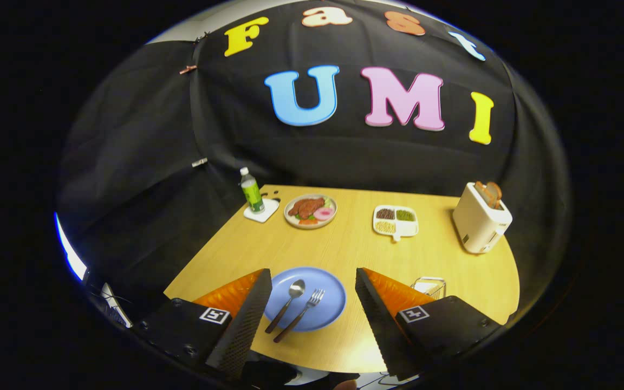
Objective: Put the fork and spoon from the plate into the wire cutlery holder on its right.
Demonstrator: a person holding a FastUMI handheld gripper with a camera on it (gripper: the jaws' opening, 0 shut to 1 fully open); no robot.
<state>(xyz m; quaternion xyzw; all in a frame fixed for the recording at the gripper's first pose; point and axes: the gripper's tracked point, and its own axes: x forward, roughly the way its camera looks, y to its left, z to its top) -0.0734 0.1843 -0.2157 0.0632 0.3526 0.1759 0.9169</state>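
My gripper [312, 281] hangs above the near edge of the wooden table [344, 249], its two fingers spread wide and holding nothing. Between them lies one blue plate [323, 287], and on it I count two pieces of cutlery: one spoon [289, 303] and one fork [302, 313], side by side, dark handles pointing back toward me and heads toward the far side of the table. The spoon is the one nearer my left finger. Just past my right finger, partly hidden behind it, sits one wire cutlery holder [430, 286]; I cannot tell what, if anything, is inside.

Farther out I count four more things along the back of the table. One bottle [252, 192] with a green label stands upright on a white coaster [262, 211]. Beside it is one round plate of food [311, 211] with brown meat, a pink slice and bits of green and orange. Next comes one white divided tray [396, 220] with four compartments: three filled with dark, green and pale grains, one looking bare. At the far right stands one white toaster [480, 222] with toast in its slot.
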